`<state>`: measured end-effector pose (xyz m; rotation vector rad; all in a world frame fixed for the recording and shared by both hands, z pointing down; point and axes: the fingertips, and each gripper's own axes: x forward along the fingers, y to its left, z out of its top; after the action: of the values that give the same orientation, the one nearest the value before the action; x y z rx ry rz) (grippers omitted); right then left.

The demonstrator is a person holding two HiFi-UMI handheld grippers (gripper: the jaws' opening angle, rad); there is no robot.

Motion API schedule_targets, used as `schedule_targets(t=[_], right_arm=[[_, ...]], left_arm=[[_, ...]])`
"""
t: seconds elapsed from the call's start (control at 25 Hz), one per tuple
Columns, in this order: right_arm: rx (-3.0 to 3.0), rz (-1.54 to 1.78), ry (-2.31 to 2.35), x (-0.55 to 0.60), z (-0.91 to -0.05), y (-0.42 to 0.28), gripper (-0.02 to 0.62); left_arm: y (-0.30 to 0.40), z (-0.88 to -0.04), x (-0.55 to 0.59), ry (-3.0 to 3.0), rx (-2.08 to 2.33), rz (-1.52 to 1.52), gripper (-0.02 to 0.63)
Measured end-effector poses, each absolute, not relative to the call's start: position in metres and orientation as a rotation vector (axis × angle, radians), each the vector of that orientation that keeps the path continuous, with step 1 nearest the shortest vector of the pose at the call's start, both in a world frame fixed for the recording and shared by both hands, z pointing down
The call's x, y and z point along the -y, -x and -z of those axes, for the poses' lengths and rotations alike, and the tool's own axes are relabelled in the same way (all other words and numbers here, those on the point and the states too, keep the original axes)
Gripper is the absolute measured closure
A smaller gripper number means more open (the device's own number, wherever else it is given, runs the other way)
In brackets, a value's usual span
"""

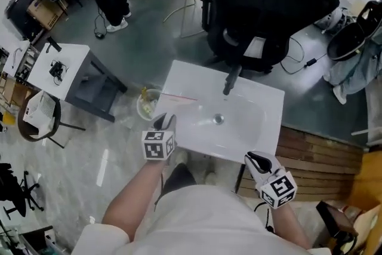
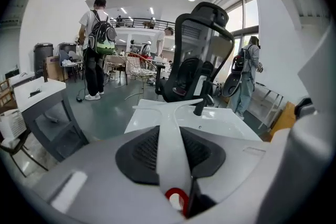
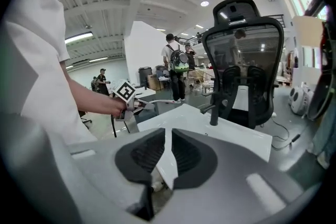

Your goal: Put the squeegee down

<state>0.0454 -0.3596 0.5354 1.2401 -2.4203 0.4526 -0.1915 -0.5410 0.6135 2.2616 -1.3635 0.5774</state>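
Left gripper view shows the squeegee (image 2: pixel 169 136) not yet set down: the fingers (image 2: pixel 137 152) of the left gripper (image 2: pixel 170 128) clamp its white handle at lower centre, its T-shaped head reaching toward the white sink (image 2: pixel 220 120). The fingers (image 3: pixel 191 153) of the right gripper (image 3: pixel 169 152) stand narrowly apart, apparently empty. Lowering and release remain.

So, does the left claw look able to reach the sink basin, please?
Probably yes: the left claw, gripping the squeegee, is at the sink's left edge, and nothing seems to block the way in.
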Motion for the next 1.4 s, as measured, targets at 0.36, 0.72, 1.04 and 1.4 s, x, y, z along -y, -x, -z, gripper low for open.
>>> schedule_targets(t=[0.36, 0.72, 1.04, 1.4], right_arm=[[2.289, -0.505, -1.440, 0.411, -0.521, -0.028, 0.554], [2.142, -0.593, -1.590, 0.414, -0.527, -0.025, 0.554], [2.088, -0.620, -1.645, 0.411, -0.530, -0.029, 0.554], [2.101, -0.613, -1.630, 0.409, -0.527, -0.030, 0.554]], left_arm=[[0.192, -0.670, 0.656, -2.292, 1.301, -0.698, 0.512], [0.183, -0.711, 0.708, -2.292, 1.273, -0.817, 0.512], [0.181, -0.725, 0.715, -2.277, 1.293, -0.903, 0.508], [0.178, -0.728, 0.711, -2.269, 1.276, -0.899, 0.442]])
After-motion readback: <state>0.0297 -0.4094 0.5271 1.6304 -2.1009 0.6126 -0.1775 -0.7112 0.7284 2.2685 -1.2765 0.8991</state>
